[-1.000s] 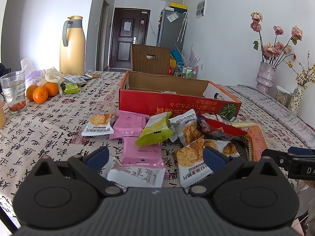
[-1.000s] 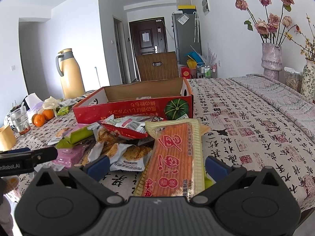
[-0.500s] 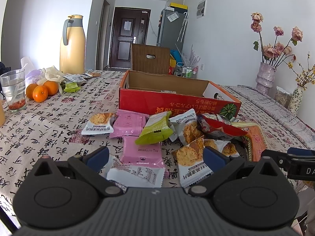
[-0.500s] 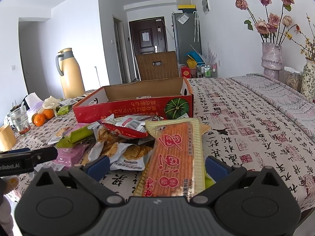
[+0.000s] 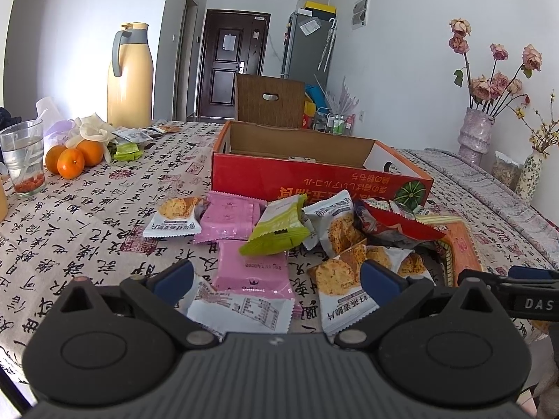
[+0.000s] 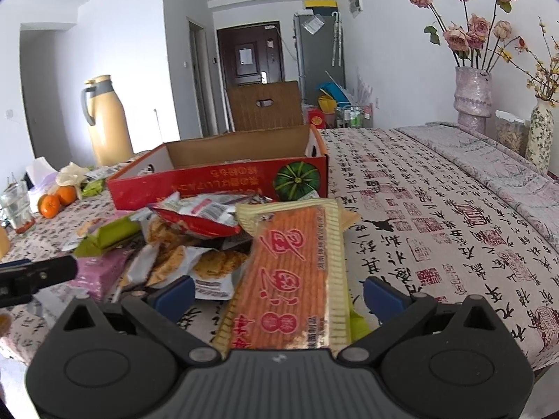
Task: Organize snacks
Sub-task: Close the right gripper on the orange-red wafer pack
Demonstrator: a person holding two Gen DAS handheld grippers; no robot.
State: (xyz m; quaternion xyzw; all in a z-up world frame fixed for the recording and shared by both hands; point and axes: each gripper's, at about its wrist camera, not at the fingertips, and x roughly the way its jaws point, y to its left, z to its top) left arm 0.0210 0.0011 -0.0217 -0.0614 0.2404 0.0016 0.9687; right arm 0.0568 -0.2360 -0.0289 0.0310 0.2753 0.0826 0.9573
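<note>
Snack pile sat on the counter (image 5: 87, 216) just in front of the red box (image 5: 314, 181), which was open-topped. Counted in the left view: two pink packs (image 5: 251, 269), one green pack (image 5: 279, 230), four white cracker packs (image 5: 174, 220), one red bag (image 5: 394, 223), one long orange pack (image 6: 297, 272). Three oranges (image 5: 71, 162), one glass (image 5: 22, 157), one yellow thermos (image 5: 130, 76) on the far left; two vases (image 6: 471, 97) on the right. Left tool (image 5: 276, 279) was wide apart, holding nothing, low over a pink pack and a white pack. Right tool (image 6: 277, 293) was also wide apart, orange pack lying between its fingers (image 6: 384, 296); contact couldn't be told.
</note>
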